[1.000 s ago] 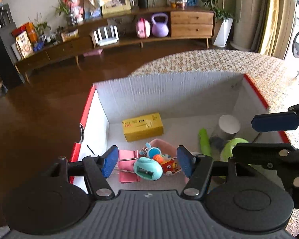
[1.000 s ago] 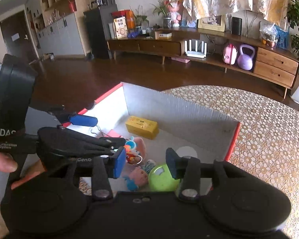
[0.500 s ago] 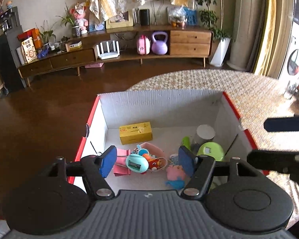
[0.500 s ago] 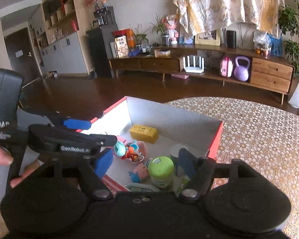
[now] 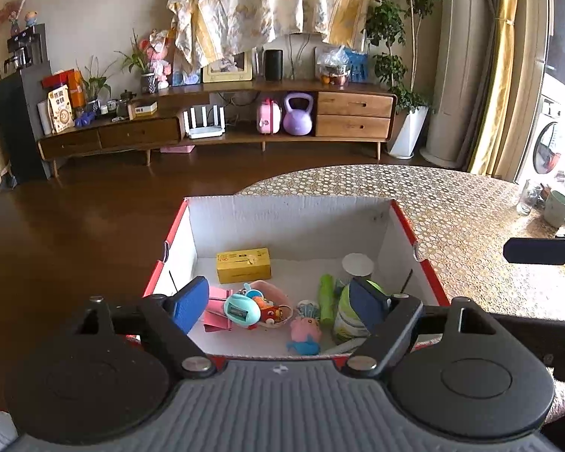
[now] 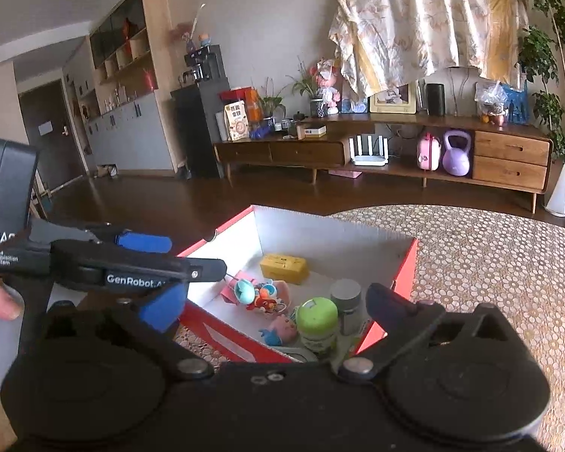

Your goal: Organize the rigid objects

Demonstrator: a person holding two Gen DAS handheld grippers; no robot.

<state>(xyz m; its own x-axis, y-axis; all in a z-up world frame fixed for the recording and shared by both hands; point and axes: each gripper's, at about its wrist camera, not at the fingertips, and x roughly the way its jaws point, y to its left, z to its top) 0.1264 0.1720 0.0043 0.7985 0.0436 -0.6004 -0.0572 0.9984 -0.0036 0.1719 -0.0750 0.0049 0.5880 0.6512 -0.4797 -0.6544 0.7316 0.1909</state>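
Two hand-held grippers hang above an open cardboard box [image 5: 290, 222] with red outer walls and a white inside, standing at the edge of a patterned tabletop [image 5: 452, 203]. The left hand-held gripper [image 5: 280, 303] has its blue-padded fingers spread wide with nothing between them, poised over the near half of the box. The right hand-held gripper [image 6: 275, 303] is likewise spread apart and empty, above the box's near corner.

Inside the box, a yellow carton [image 5: 243, 264] lies at 12 o'clock near the far wall. A white-lidded jar [image 5: 357, 265] stands at 2 o'clock, with a green tube [image 5: 326, 297] just beside it. A green-lidded tub [image 6: 316, 322] stands at about 4 o'clock. At 6 o'clock lies a small pink pig toy [image 5: 306, 333]. A teal egg-shaped gadget [image 5: 241, 310] rests at 8 o'clock, touching a cluster of small colourful toys and a pink packet [image 5: 218, 307].

Beyond the tabletop, a low wooden sideboard [image 5: 214, 132] runs along the wall.
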